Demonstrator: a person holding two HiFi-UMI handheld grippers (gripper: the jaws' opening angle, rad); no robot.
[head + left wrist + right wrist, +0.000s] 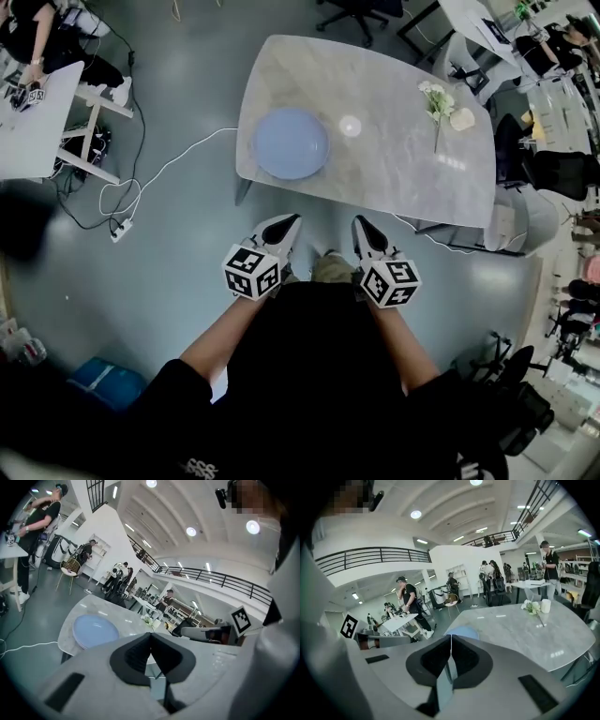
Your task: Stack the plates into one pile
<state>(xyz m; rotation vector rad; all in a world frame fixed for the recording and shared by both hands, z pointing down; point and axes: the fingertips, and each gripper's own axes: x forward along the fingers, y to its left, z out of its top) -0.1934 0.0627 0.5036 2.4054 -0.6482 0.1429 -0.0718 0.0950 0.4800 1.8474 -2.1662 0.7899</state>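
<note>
A pile of pale blue plates point(291, 142) rests on the left part of the grey marble table point(394, 178), near its front edge. Both grippers hang in front of the person's body, short of the table and over the floor. My left gripper point(291, 221) is shut with nothing between its jaws, and my right gripper point(360, 223) is shut and empty too. In the left gripper view the plates point(96, 631) lie ahead to the left of the closed jaw tips point(150, 633). In the right gripper view only an edge of the plates point(461, 632) shows above the closed tips point(451, 636).
A small white round object point(350, 126), a sprig of white flowers point(437, 101) and a white cup point(462, 119) stand on the table's right half. A white cable and power strip point(120, 228) lie on the floor at left, by a white desk point(37, 117). Chairs and people surround.
</note>
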